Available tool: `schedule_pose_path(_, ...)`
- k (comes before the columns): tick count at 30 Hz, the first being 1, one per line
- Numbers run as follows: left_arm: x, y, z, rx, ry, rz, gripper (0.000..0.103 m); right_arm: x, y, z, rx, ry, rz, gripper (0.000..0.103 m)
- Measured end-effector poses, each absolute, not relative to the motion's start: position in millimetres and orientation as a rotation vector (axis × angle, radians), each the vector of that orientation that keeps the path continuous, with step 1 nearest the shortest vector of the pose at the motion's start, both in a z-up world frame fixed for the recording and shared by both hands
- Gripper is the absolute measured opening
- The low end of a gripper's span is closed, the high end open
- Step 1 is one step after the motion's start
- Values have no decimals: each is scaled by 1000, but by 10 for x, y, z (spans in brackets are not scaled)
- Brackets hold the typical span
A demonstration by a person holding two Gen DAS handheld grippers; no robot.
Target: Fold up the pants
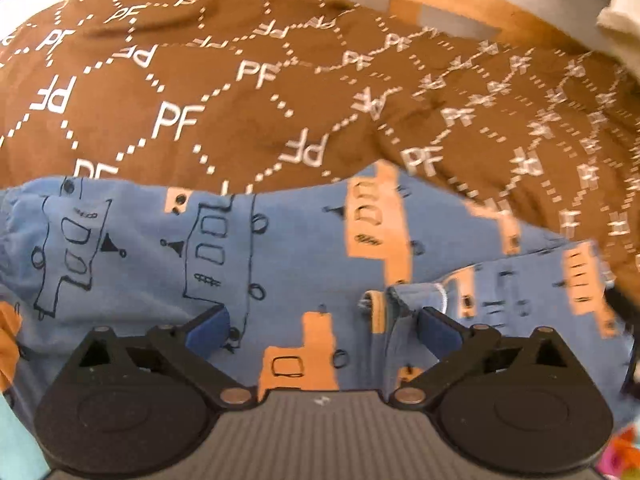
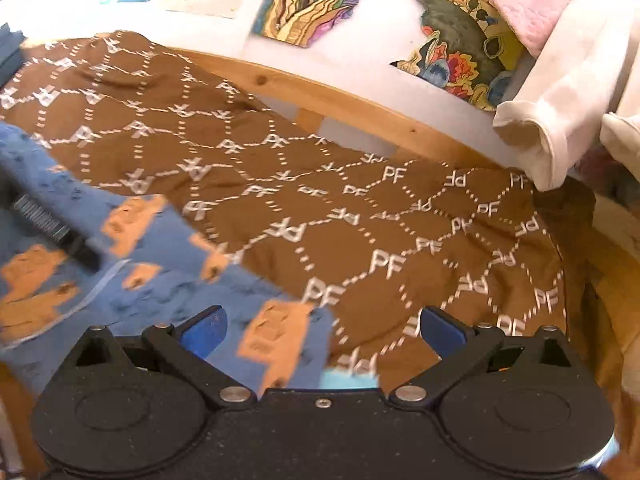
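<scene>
Left claw point(image 1: 323, 326) spread apart, low over blue patterned pants point(image 1: 280, 256), gripping nothing. Right claw point(image 2: 323, 326) also apart, pants edge point(image 2: 160, 280) between its fingers. Pants lie on brown PF-print cover point(image 2: 360, 208); wooden rail point(image 2: 340, 100) behind, white cloth point(image 2: 560, 100) at right.

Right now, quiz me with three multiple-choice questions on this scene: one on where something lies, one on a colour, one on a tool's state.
1. The blue pants with orange vehicle prints lie on:
A. brown PF-patterned cover
B. bare floor
C. glass table

2. The finger pads of the right tool are:
A. red
B. blue
C. green

3. The left tool is:
A. shut on the pants
B. open
C. out of view

Answers: 1 A, the cover surrounds the pants. 2 B, both pads show blue. 3 B, its fingers stand wide apart over the fabric.
</scene>
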State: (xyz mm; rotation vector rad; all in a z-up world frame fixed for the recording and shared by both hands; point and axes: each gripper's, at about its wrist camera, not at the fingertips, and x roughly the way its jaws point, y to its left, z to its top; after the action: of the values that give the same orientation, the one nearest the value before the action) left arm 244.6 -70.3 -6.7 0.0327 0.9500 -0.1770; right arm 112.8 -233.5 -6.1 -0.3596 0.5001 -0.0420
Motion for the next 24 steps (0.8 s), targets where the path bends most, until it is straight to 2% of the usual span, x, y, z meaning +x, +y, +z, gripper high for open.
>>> schedule_pose_path(7,2470,-730,-118,81,941,-182,103,1582,-2543,-505,-480,601,-124,102)
schedule_pose_path(16,2368,-560,27,39,993,-196,103,916,-2304,-146,-410,504,-115,102)
schedule_pose_path(22,2157,-502,-22,110,999,-168,103,676,-1917,-477,-518,593,0,102)
schedule_pose_path(24,2112,-469,42,121,1014,-172,103,695,-1921,-415,-483,597,-10,102)
